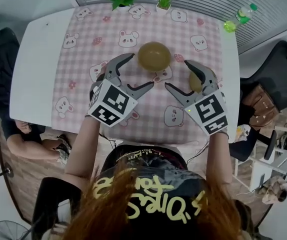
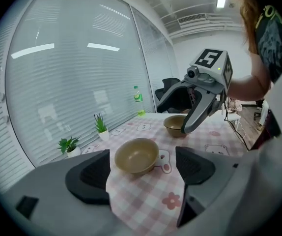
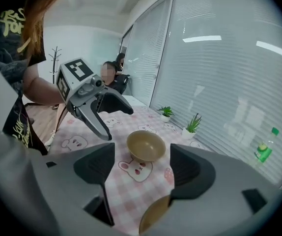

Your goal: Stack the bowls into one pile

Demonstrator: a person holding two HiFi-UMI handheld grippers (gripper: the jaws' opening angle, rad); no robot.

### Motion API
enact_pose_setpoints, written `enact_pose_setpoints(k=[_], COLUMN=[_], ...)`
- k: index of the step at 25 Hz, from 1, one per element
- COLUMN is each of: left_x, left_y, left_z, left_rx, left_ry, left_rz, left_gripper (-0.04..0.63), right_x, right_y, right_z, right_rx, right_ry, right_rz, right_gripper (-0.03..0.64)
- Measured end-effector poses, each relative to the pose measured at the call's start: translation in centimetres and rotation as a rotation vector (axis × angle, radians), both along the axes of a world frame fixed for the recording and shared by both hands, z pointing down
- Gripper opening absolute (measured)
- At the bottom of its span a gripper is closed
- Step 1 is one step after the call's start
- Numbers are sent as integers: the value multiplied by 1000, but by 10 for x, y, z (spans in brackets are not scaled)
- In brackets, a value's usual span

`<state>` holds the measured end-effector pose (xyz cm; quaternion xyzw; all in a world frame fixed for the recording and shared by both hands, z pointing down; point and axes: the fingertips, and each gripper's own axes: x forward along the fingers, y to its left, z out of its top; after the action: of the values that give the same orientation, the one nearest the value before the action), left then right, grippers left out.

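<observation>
Your left gripper (image 1: 141, 71) hangs wide open and empty, and your right gripper (image 1: 177, 75) likewise. One bowl (image 1: 154, 55) sits on the checked cloth (image 1: 83, 59) just beyond both. The second bowl (image 1: 195, 82) lies beneath the right gripper, ungripped.

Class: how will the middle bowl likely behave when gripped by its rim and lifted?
The bowl looks stiff and thin-walled, so it is probably light. Its smooth, curved wall may slip. Low and wide, it should hardly tip.
</observation>
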<state>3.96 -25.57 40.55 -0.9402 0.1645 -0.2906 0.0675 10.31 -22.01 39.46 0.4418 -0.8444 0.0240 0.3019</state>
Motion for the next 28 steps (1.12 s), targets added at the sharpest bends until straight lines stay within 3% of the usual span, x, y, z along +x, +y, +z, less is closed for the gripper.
enact_pose_setpoints(k=[4,14,28], left_x=[-3,8,17], left_y=[-11,-31,-46], left_z=[9,54,86], left_rx=[-18,-60,-121], left_ry=[-14,-136,-204], left_rz=[32,126,144], left_gripper=[420,421,420], right_x=[-6,4,6], right_y=[-15,-38,-55], right_z=[20,75,99], right_rx=[-70,-254,-326], right_ry=[46,322,357], right_rz=[14,26,59], right_gripper=[336,336,336])
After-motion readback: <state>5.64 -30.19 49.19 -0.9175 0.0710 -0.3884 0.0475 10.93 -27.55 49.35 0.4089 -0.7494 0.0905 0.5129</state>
